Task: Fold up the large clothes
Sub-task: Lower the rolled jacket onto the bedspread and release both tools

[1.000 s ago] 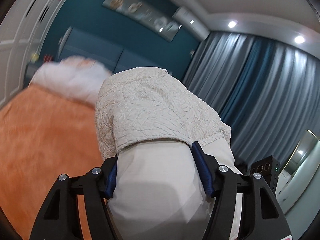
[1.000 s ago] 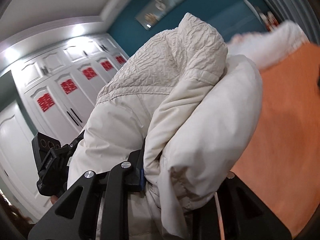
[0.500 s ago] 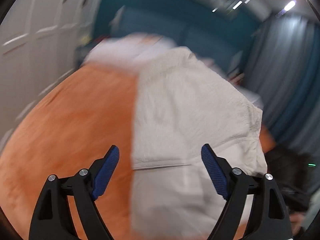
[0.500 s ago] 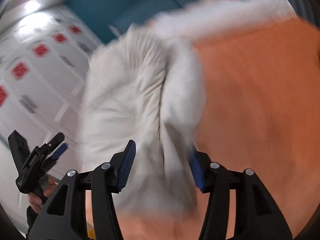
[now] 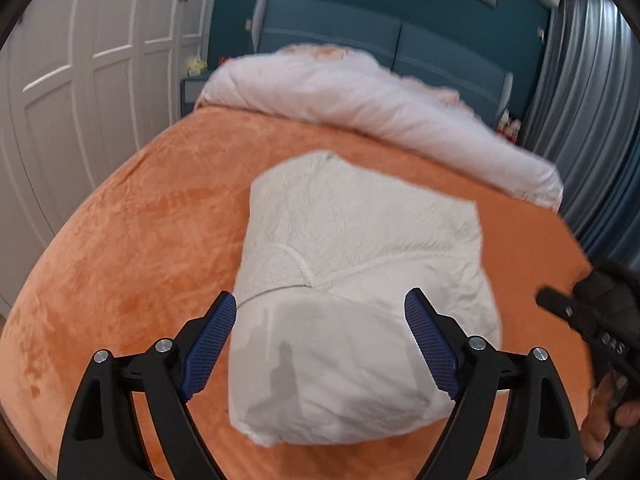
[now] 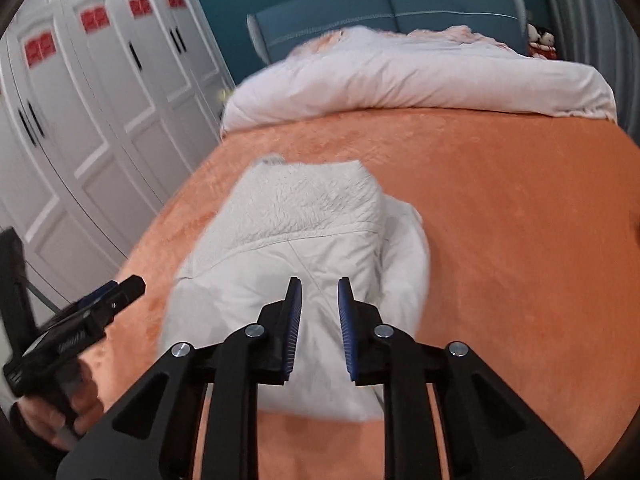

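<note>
The only lettering, on the right gripper's (image 6: 318, 322) body, blurs past reading. A folded cream jacket (image 5: 360, 280) lies mid-bed on the orange blanket (image 5: 140, 240), a white duvet (image 5: 360, 100) beyond, white wardrobes (image 6: 100, 120) left. The left gripper (image 5: 320, 344) spreads wider, straddling the jacket without touching; the right narrows, nothing pinched.

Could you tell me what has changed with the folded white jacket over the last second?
Both grippers let it go. The folded jacket, carried aloft before, now lies on the orange bedspread. The left hand-held gripper is opening wide; the right hand-held gripper is closing on nothing. The white duvet stayed put.
</note>
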Available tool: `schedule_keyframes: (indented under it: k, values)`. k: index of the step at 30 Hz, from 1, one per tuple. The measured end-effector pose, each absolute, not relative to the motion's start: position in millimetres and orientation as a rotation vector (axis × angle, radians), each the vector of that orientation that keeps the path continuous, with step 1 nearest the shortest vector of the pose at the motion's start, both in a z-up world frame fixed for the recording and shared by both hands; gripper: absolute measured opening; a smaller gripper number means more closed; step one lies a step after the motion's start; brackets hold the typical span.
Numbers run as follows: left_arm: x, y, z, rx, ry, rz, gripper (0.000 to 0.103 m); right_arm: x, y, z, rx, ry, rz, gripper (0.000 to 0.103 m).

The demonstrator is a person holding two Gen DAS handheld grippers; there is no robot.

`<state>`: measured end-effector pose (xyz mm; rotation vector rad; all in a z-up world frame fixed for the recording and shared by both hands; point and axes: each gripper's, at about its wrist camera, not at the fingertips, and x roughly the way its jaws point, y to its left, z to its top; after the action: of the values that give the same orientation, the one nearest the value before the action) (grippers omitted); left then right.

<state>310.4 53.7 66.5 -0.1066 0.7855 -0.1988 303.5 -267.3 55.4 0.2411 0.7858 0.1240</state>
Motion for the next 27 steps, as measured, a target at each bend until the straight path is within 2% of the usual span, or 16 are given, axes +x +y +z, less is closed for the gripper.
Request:
schedule_keyframes:
  k: [8,11,13,16,21,24,27]
  values:
    - [309.7,60.4,-12.0,-0.057,0.941,-0.133,0.087,280.6,-255.4,-62.2,0.271,1.023,0.064,0.01]
    - [297.8,64.6,-32.0,-0.077,0.96,-0.134,0.088,261.1,-256.3,-87.1,0.264,1.066,0.064,0.007]
    - [292.3,63.8,-35.5,-0.058,0.953,-0.124,0.088,254.6,-255.6,-81.9,0.233,1.068,0.062,0.007]
    - [291.5,63.9,-34.3,-0.042,0.947,-0.12,0.088,254.3,-261.3,-32.9,0.228,0.946,0.064,0.009]
    - [296.3,63.2,-35.8,-0.048,0.962,-0.114,0.088,319.1,-268.9,40.2,0.156,0.779,0.017,0.009]
    - [296.1,61.5,-36.6,-0.046,0.962,-0.11,0.088,365.6,-266.5,47.3,0.072,0.774,-0.039,0.009]
    - [297.8,62.3,-37.7,-0.051,0.964,-0.112,0.09,407.4,-279.2,15.6,0.112,0.859,-0.113,0.007]
